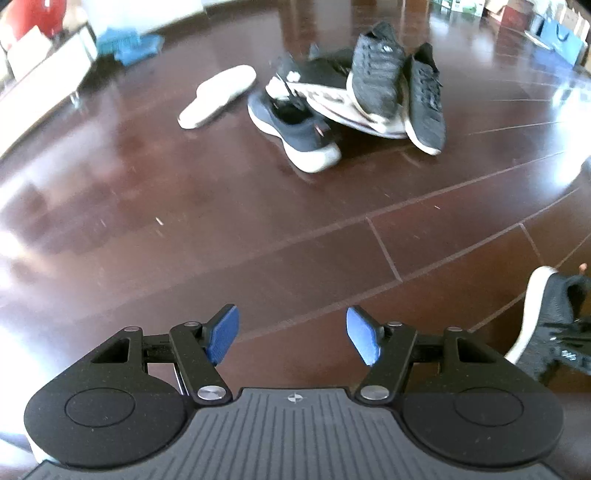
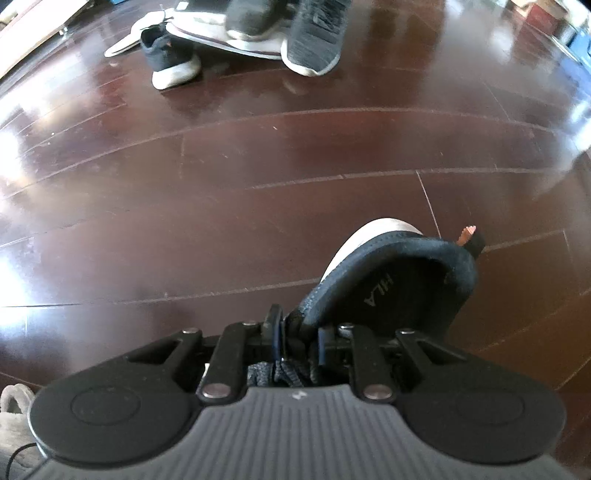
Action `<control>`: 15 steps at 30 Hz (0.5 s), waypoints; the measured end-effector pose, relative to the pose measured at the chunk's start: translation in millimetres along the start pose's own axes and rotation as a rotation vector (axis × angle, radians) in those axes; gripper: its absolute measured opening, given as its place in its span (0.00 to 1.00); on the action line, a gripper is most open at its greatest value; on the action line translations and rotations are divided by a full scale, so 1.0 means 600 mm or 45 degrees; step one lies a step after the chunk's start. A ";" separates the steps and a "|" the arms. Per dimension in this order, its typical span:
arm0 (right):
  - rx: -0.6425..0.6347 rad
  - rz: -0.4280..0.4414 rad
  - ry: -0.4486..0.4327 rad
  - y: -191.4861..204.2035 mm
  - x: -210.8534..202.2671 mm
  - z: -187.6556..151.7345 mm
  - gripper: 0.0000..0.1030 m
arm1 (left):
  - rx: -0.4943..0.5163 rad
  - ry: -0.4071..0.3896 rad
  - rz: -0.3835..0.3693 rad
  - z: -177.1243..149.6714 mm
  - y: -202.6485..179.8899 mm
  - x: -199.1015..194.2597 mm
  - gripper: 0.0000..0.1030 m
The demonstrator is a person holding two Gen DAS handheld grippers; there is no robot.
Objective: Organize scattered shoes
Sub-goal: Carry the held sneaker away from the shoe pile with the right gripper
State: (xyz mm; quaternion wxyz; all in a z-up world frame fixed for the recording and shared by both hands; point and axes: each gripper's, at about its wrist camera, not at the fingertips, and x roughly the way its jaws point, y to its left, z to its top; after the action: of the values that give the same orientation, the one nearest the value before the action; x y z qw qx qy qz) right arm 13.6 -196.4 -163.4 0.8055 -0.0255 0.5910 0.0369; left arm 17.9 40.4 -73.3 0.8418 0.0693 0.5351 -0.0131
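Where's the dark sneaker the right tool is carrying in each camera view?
Left wrist: the dark sneaker shows at the far right edge, partly cut off.
Right wrist: low centre-right, clamped in the right tool.
Shared landmark: the shoe pile on the floor ahead.

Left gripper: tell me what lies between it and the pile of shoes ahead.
Nothing but bare wooden floor. In the left wrist view the left gripper hangs open, and the stretch up to the shoe pile holds no object.
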 end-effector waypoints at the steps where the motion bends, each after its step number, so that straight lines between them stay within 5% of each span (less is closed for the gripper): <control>1: -0.014 0.001 -0.003 0.007 -0.003 0.005 0.19 | -0.017 0.000 -0.008 0.012 0.011 -0.002 0.69; 8: -0.135 0.041 -0.038 0.074 -0.041 0.048 0.18 | -0.040 -0.084 0.004 0.037 0.062 -0.026 0.70; 15: -0.319 0.087 -0.057 0.162 -0.072 0.075 0.18 | -0.082 -0.036 0.028 -0.024 0.127 -0.004 0.70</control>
State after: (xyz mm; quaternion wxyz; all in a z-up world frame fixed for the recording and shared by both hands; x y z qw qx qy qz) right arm 34.6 -97.1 -108.6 0.8073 -0.1050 0.5640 0.1383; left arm 11.5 117.6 -69.5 0.8513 0.0477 0.5224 0.0125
